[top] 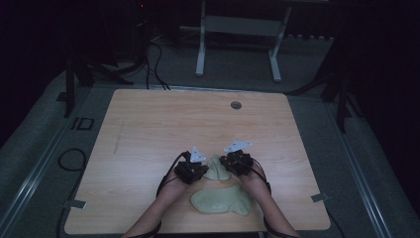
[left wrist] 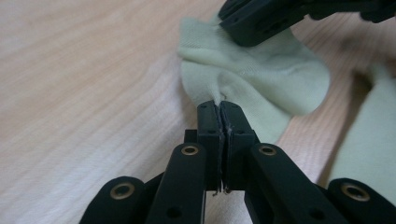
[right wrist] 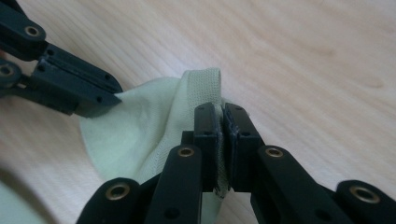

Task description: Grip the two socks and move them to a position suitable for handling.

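A pale green sock (top: 217, 169) lies near the front edge of the wooden table (top: 148, 129), between the two grippers. My left gripper (top: 198, 170) is shut on one edge of that sock (left wrist: 252, 79), the fabric pinched between its jaws (left wrist: 219, 106). At the opposite edge of the same sock (right wrist: 140, 130), my right gripper (top: 232, 163) is shut near the ribbed cuff, cloth caught between its tips (right wrist: 221, 109). The other hand's gripper (left wrist: 266, 18) crosses the top of the left gripper view. A second pale green sock (top: 220, 201) lies flat just in front, between the forearms.
A round grey grommet (top: 236, 105) sits near the table's far edge. Beyond the table stands a white frame (top: 237, 39) on a grey floor, with cables (top: 153, 59) trailing at the back left. Metal brackets (top: 74, 204) mark the table's front corners.
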The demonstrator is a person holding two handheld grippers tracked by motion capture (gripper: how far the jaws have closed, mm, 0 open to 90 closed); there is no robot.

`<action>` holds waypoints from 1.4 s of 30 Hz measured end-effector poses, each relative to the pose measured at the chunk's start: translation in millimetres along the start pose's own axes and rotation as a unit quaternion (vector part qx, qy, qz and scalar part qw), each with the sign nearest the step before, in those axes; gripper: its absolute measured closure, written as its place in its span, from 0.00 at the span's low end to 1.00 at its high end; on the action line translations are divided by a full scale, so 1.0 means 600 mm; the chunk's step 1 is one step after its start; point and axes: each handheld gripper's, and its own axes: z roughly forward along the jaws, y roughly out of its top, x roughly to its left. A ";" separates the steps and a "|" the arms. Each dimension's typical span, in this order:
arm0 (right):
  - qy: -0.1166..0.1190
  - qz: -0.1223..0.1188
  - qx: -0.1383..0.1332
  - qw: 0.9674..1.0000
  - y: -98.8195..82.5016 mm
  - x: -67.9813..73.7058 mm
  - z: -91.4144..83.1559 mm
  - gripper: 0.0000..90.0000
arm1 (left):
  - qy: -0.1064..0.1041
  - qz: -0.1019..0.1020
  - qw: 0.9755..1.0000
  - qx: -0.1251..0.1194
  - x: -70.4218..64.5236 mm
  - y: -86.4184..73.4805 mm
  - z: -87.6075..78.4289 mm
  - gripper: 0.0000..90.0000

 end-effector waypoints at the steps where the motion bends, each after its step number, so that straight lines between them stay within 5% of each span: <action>1: 0.000 0.004 -0.007 1.000 0.002 -0.003 -0.008 0.94 | 0.002 0.000 1.000 -0.002 0.002 0.003 -0.006 0.97; 8: 0.013 0.035 -0.044 0.998 0.016 -0.015 -0.064 0.94 | 0.012 0.008 1.000 -0.022 0.005 0.013 -0.055 0.97; 10: 0.002 0.037 -0.050 0.998 0.014 -0.014 -0.075 0.95 | 0.027 0.024 0.999 -0.024 0.002 0.013 -0.069 0.97; 14: -0.007 0.054 -0.048 0.997 -0.001 -0.023 -0.087 0.96 | 0.026 0.014 0.999 -0.016 0.009 0.001 -0.081 0.97; 26: -0.013 0.094 0.008 0.995 -0.053 -0.055 -0.042 0.96 | 0.020 0.001 0.999 0.028 0.022 -0.033 -0.039 0.97; 36: -0.017 0.104 0.028 0.994 -0.070 -0.067 -0.025 0.91 | 0.017 0.006 0.999 0.035 0.017 -0.038 -0.029 0.93; 37: -0.018 0.104 0.029 0.994 -0.068 -0.069 -0.028 0.79 | 0.015 0.001 1.000 0.022 0.019 -0.037 -0.034 0.82; 42: -0.016 0.103 0.006 0.995 -0.053 -0.069 -0.052 0.71 | 0.026 -0.007 0.999 -0.026 0.024 -0.023 -0.055 0.73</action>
